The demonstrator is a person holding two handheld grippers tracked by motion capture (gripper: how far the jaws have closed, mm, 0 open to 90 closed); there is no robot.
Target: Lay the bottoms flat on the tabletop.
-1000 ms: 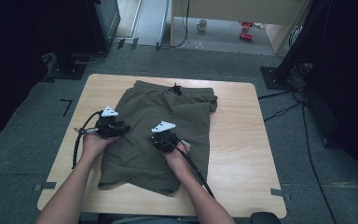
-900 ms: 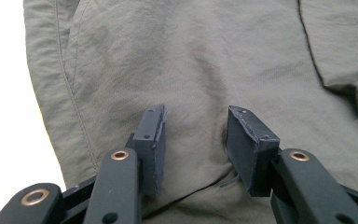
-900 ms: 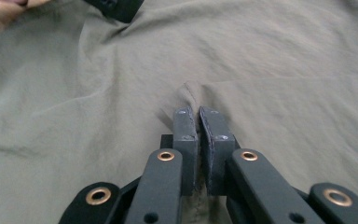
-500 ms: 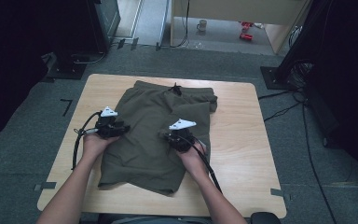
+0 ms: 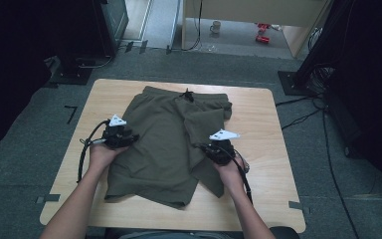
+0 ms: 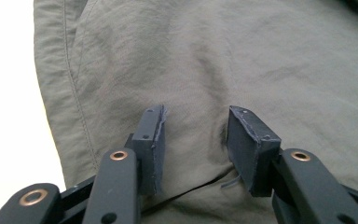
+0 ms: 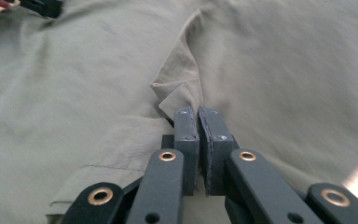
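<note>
Both grippers rest on the olive-green woven fabric shorts [image 5: 166,142], which lie spread on the light wooden table with rounded corners [image 5: 258,114], waistband at the far side. From the high view, the left gripper [image 5: 124,137] sits at the left edge of the shorts and the right gripper [image 5: 214,149] at a lifted fold of the right leg; from so far I cannot make out how their jaws stand, and the hands cover the handles. In the left gripper view, the left gripper [image 6: 196,140] has its jaws apart, pads pressed down on the cloth beside a seam, with nothing pinched between; the table is washed out white. In the right gripper view, the right gripper [image 7: 198,121] has its jaws together, clamped on a thin corner of the shorts [image 7: 177,93]; the picture is slightly blurred and the pinched cloth is mostly hidden between the pads.
</note>
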